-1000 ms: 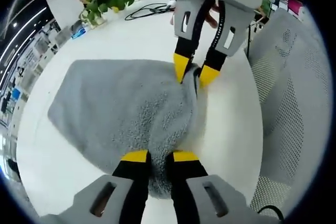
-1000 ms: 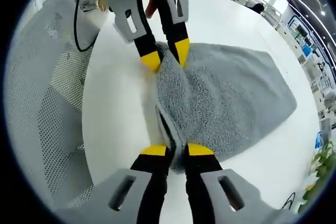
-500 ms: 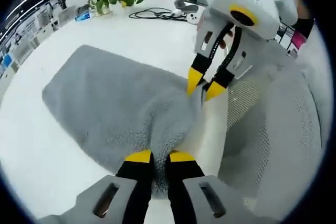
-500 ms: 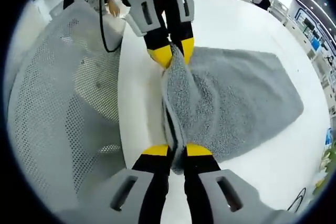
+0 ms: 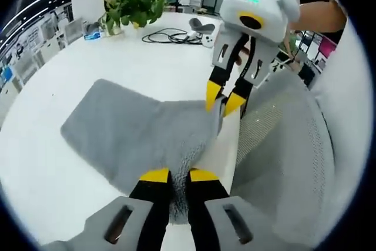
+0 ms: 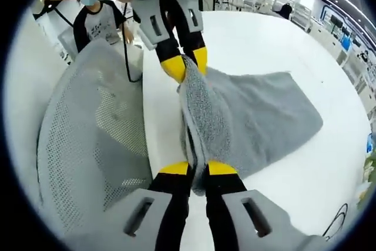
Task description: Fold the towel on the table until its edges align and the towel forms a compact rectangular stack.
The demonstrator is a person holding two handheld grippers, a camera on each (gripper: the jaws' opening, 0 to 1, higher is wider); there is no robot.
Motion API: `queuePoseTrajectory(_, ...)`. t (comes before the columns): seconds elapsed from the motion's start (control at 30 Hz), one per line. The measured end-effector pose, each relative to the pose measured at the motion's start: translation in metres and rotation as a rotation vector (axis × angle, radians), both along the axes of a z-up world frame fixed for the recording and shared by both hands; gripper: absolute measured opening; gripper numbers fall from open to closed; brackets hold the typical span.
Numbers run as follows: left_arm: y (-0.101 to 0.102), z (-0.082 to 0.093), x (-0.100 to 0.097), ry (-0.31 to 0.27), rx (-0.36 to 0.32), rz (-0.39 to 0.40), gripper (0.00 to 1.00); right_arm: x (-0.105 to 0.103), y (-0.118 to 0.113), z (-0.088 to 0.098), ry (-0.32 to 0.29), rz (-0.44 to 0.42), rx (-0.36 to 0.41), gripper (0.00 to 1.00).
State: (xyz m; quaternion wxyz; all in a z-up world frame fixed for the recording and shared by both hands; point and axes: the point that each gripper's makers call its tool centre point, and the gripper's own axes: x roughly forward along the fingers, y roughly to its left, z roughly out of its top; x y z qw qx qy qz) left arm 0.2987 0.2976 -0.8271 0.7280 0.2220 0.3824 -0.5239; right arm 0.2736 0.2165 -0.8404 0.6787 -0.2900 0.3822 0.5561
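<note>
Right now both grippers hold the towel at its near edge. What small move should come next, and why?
Probably carry both held corners forward over the towel toward its far edge. The left gripper and the right gripper are each shut on a corner, the near edge is raised between them, and the far part lies flat on the white table, so the fold is not yet laid.

I now hold the near edge of the towel (image 5: 138, 136) higher off the table (image 5: 53, 186) than a second ago, my left gripper (image 5: 172, 176) and right gripper (image 6: 197, 168) raised. More of the cloth hangs off the surface, and its far part has slid nearer to me.
</note>
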Motion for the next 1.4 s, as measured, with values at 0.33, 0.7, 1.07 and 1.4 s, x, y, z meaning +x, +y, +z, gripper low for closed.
queuePoseTrajectory(0.33,0.003,0.03,0.006,-0.015,-0.039,-0.004,0.09,0.0,0.006,0.026,-0.007,-0.012,0.064,0.07)
queuePoseTrajectory(0.7,0.005,0.061,0.032,-0.073,-0.067,0.009,0.09,0.035,0.007,0.067,-0.106,-0.047,0.138,0.07)
queuePoseTrajectory(1.07,0.004,0.067,0.076,-0.118,-0.034,0.127,0.1,0.086,0.004,0.078,-0.226,-0.142,0.129,0.07)
queuePoseTrajectory(1.4,0.007,0.071,0.108,-0.109,-0.061,0.191,0.1,0.123,0.004,0.087,-0.303,-0.196,0.13,0.08)
